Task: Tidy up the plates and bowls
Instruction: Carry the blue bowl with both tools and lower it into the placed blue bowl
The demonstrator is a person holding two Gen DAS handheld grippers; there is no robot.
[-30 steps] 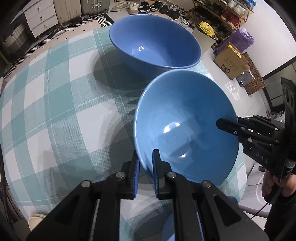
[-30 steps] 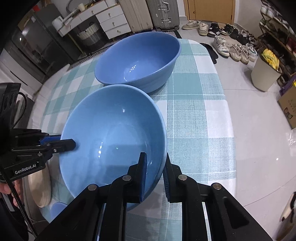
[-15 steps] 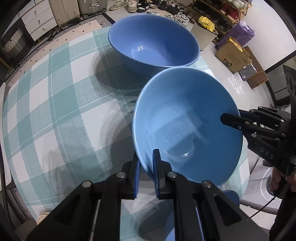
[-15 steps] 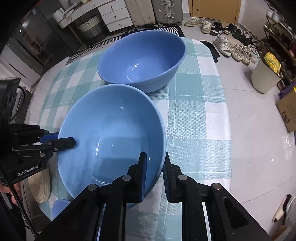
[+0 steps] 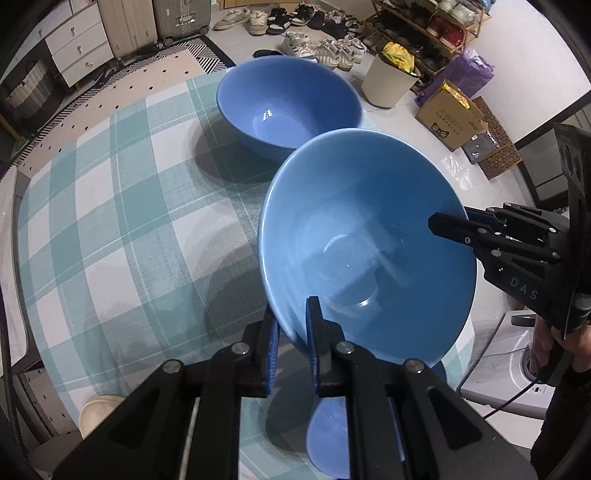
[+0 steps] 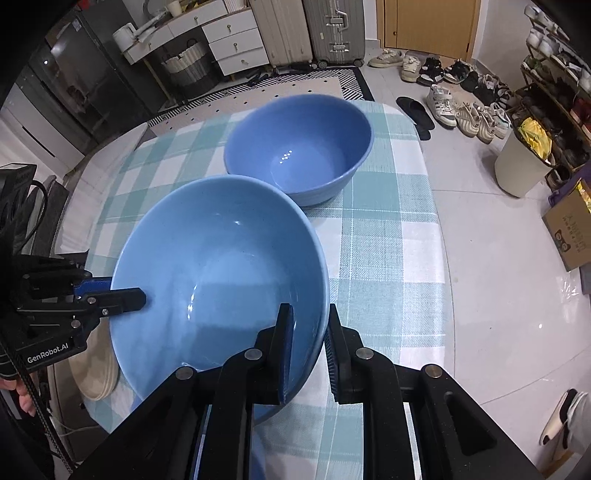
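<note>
— Lifted since a second ago: the near glossy blue ceramic bowl (image 5: 365,251) I'm holding now hangs above the teal-and-white checked tablecloth (image 5: 110,229).

— Grips?

— My left gripper (image 5: 291,332) and right gripper (image 6: 308,332) pinch opposite rims; the second blue bowl (image 6: 299,147) rests ahead of both.

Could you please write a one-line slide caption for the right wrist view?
Both grippers, right gripper and left gripper, clamp opposite rims of a blue bowl near a second blue bowl.

Beyond the jaws lay a pale tiled floor (image 6: 491,280), with white drawers (image 6: 236,46), two suitcases (image 6: 332,31), a wooden door (image 6: 424,24) and shoe racks (image 6: 554,85) at right
</note>
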